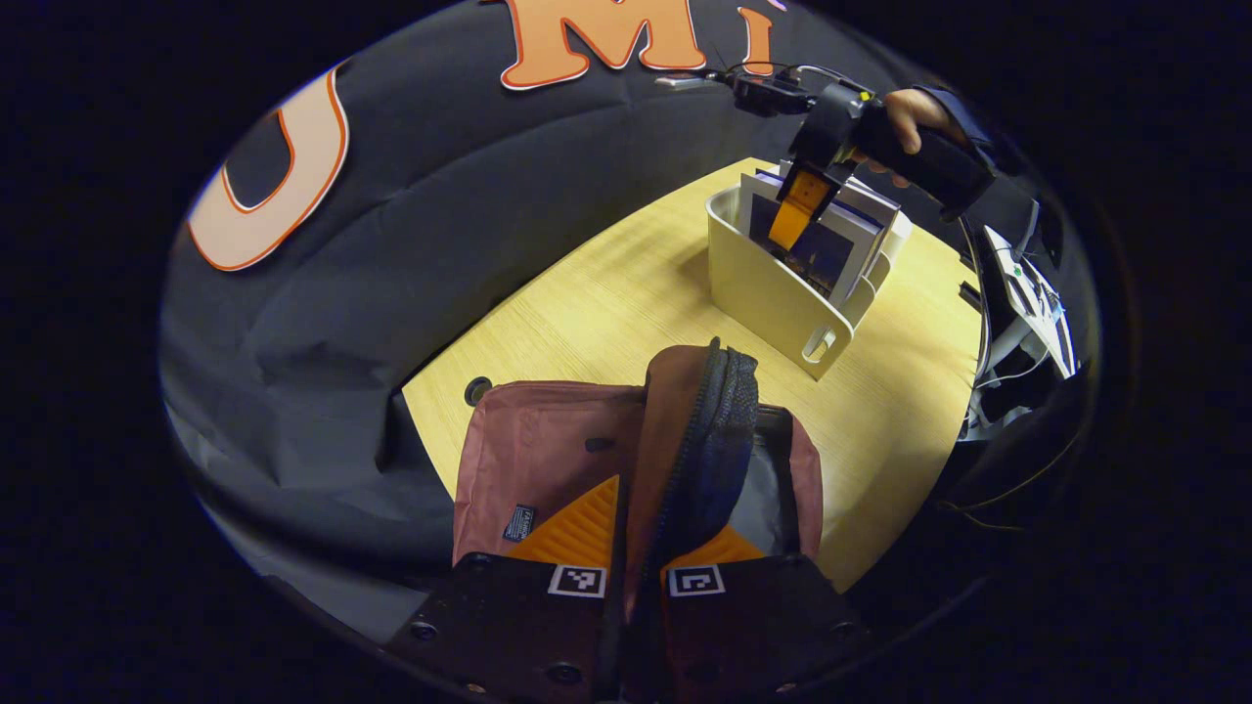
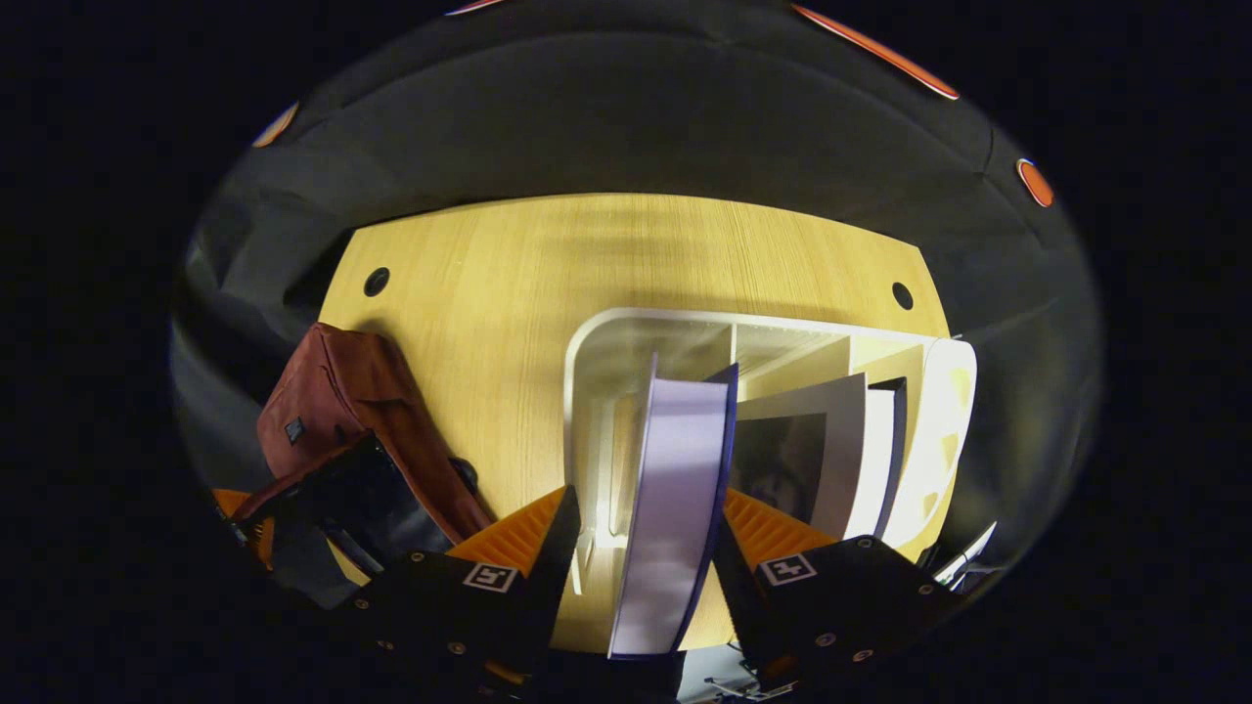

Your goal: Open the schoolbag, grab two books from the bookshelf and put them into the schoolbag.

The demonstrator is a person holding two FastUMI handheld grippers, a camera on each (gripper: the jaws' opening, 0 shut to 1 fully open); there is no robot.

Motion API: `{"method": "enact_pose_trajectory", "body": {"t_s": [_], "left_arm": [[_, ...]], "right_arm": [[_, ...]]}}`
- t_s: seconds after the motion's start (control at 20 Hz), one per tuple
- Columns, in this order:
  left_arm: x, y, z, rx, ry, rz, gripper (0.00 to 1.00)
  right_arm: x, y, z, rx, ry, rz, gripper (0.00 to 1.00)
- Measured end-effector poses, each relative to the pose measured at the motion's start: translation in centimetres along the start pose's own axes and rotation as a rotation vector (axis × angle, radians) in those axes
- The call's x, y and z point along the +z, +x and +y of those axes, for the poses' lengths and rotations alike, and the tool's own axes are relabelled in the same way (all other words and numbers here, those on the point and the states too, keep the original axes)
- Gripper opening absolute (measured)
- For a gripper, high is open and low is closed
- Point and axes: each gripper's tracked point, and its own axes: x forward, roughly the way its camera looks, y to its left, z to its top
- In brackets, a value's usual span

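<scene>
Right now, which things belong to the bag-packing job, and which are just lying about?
Job:
schoolbag, flap pinched by left gripper
book, between right gripper fingers
other books
bookshelf

Lying about:
table
cables and gear at the table edge

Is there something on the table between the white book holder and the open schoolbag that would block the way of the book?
Nothing visible does. In the left gripper view, the bare wooden table lies between the white plastic book holder and the reddish-brown fabric schoolbag, whose flap the left gripper holds up.

Books (image 2: 675, 508) stand in the bookshelf (image 2: 597, 342), seemingly right of the schoolbag (image 2: 342, 391).
</scene>
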Motion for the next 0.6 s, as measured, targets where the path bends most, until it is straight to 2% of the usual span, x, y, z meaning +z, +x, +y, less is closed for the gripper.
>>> {"method": "enact_pose_trajectory", "body": {"t_s": [0.1,0.25,0.35,0.4,0.45,0.6], "left_arm": [[-0.1,0.1,-0.1,-0.001,-0.008,-0.001,0.09],[-0.1,0.2,-0.3,-0.004,-0.027,-0.003,0.09],[-0.2,0.2,-0.3,-0.001,-0.035,-0.005,0.09],[-0.2,0.3,-0.2,0.000,-0.038,-0.008,0.09],[-0.3,0.3,-0.2,0.000,-0.043,-0.009,0.09],[-0.7,0.3,-0.3,-0.006,-0.059,-0.006,0.09]], "right_arm": [[-0.4,1.0,-0.5,-0.030,-0.002,0.031,0.68],[-0.6,1.6,-0.9,-0.060,0.014,0.051,0.64],[-0.6,1.1,-0.3,-0.023,0.058,0.064,0.51],[-0.5,0.5,-0.4,-0.023,0.070,0.054,0.36],[-0.2,0.2,-0.8,-0.019,0.078,0.042,0.41],[0.3,-2.8,-1.0,0.034,0.121,0.006,0.40]]}}
